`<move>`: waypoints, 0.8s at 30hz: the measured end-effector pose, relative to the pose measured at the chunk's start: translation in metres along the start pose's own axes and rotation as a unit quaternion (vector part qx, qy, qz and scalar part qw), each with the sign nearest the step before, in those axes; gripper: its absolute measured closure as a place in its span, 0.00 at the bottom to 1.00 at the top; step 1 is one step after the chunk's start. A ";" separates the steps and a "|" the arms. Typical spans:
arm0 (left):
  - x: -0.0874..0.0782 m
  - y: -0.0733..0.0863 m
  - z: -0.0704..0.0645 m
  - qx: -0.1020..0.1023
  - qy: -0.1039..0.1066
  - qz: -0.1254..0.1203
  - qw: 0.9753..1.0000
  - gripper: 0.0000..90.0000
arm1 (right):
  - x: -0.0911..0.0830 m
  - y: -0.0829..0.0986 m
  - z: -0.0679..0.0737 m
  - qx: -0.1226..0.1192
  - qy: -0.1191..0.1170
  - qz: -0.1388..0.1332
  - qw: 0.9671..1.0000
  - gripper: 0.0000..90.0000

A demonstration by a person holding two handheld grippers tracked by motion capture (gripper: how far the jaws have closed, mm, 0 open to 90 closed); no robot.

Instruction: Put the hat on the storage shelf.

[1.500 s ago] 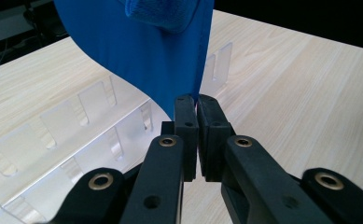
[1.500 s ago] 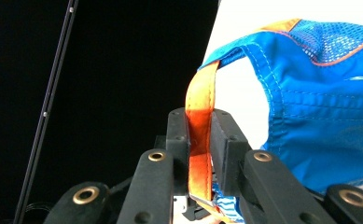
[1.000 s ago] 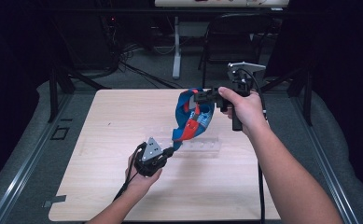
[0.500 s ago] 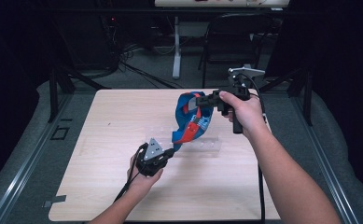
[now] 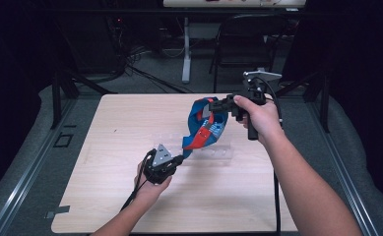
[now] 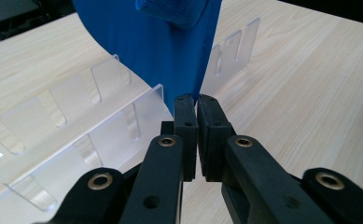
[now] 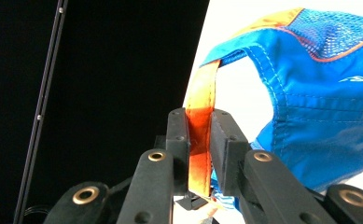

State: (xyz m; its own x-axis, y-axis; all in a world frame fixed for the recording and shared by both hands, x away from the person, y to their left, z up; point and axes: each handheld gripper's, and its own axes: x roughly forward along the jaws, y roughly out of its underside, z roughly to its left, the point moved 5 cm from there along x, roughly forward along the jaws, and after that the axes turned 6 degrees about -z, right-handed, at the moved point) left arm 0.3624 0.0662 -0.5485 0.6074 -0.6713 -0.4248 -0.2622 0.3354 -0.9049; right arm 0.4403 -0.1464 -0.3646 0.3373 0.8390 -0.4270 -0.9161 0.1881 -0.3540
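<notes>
blue garment (image 5: pixel 205 125) held taut above the counter (image 5: pixel 110 142), over a clear slotted rack (image 6: pixel 72 135); left claw (image 5: pixel 180 158) clamped shut on its lower blue edge, right claw (image 5: pixel 217 105) pinching its orange strap (image 7: pixel 198 135), likely to spread it open

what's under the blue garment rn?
The blue garment hangs stretched between the left gripper and right gripper. Beneath it lies a clear acrylic slotted rack on the wooden table; the rack's middle is covered.
</notes>
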 end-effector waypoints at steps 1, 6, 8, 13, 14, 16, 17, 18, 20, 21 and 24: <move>0.002 0.003 0.000 0.000 0.001 0.007 1.000 0.98 | 0.001 0.000 -0.001 0.000 0.001 0.004 1.000 0.87; 0.004 0.007 0.000 -0.006 0.001 0.008 1.000 0.98 | 0.004 0.002 -0.005 0.002 0.003 0.003 1.000 0.87; 0.004 0.009 0.000 -0.006 0.001 0.013 1.000 0.98 | 0.004 0.002 -0.006 0.005 0.006 0.003 1.000 0.87; 0.005 0.014 0.001 -0.014 0.002 0.013 1.000 0.98 | 0.007 0.003 -0.012 0.005 0.013 0.004 1.000 0.87; 0.005 0.014 0.001 -0.014 0.001 0.014 1.000 0.98 | 0.008 0.003 -0.013 0.004 0.014 0.004 1.000 0.87; 0.005 0.014 0.001 -0.014 0.001 0.015 1.000 0.98 | 0.010 0.003 -0.014 0.004 0.016 0.005 1.000 0.87; 0.005 0.014 0.001 -0.013 0.001 0.015 1.000 0.98 | 0.010 0.003 -0.015 0.004 0.016 0.007 1.000 0.87; 0.005 0.014 0.001 -0.013 0.001 0.015 1.000 0.98 | 0.010 0.003 -0.015 0.004 0.016 0.007 1.000 0.87; 0.005 0.014 0.001 -0.015 0.001 0.015 1.000 0.98 | 0.010 0.003 -0.016 0.005 0.019 0.006 1.000 0.87; 0.005 0.014 0.001 -0.016 0.001 0.014 1.000 0.97 | 0.010 0.003 -0.017 0.007 0.020 0.004 1.000 0.87; 0.003 0.014 0.001 -0.020 0.003 0.015 1.000 0.97 | 0.008 0.003 -0.019 0.005 0.024 0.003 1.000 0.87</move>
State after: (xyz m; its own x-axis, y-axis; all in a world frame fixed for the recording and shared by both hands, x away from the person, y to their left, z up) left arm 0.3615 0.0692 -0.5622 0.5950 -0.6648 -0.4516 -0.3093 0.3292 -0.8922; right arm 0.4446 -0.1485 -0.3848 0.3423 0.8148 -0.4679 -0.9198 0.1889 -0.3438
